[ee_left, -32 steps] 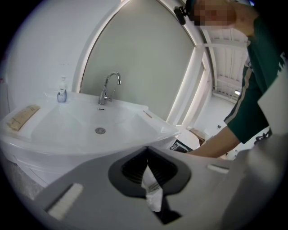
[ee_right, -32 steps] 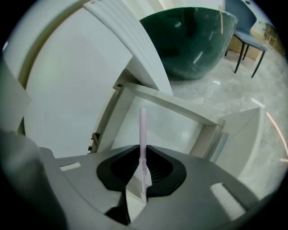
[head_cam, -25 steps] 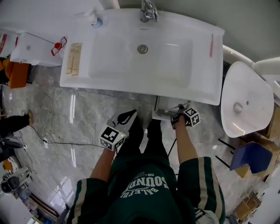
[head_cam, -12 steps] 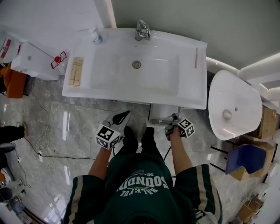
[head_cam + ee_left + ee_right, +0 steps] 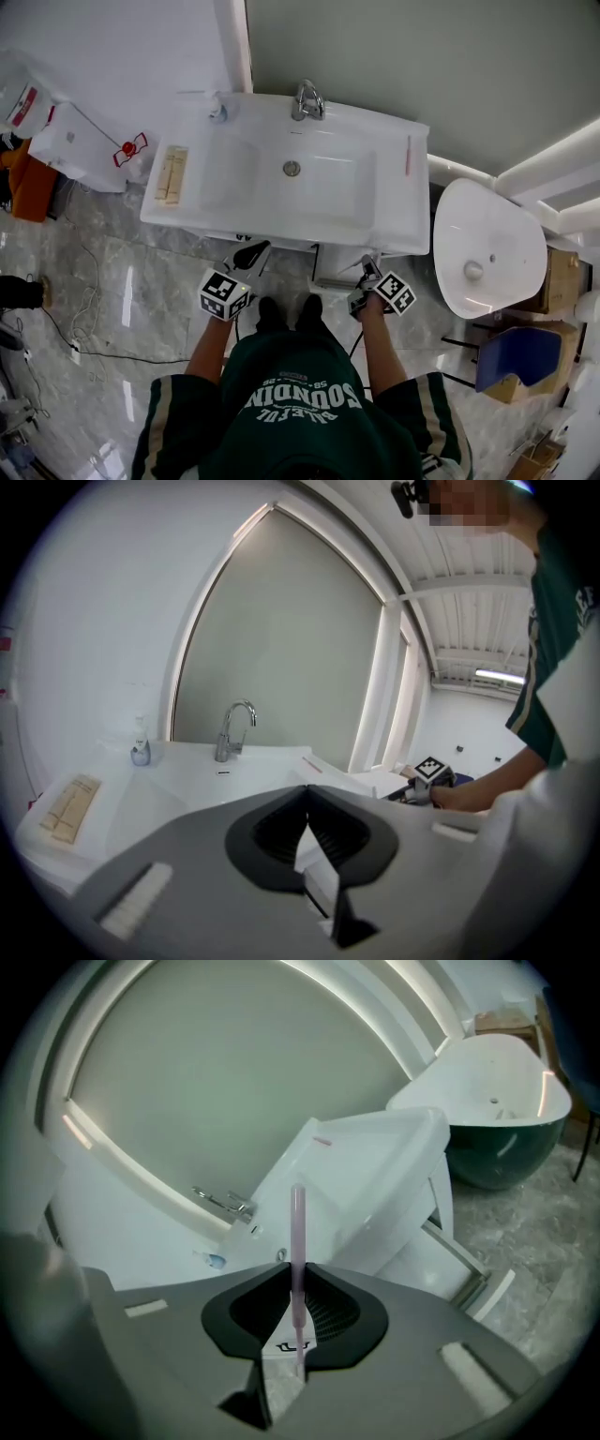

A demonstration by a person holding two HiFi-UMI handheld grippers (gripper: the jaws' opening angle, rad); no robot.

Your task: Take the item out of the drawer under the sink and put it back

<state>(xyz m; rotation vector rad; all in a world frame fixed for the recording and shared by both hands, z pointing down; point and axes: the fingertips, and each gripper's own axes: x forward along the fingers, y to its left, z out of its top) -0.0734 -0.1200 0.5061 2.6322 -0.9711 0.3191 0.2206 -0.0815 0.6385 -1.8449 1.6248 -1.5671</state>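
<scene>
Jutting past jaws (lengthwise): pink stick (image 5: 297, 1241)

The head view looks steeply down from high above the shiny white sink (image 5: 211, 178) and its silver metal tap (image 5: 307, 98). The left gripper view looks across them from close and low. The right gripper view sees both, tilted, from farther off.
</scene>
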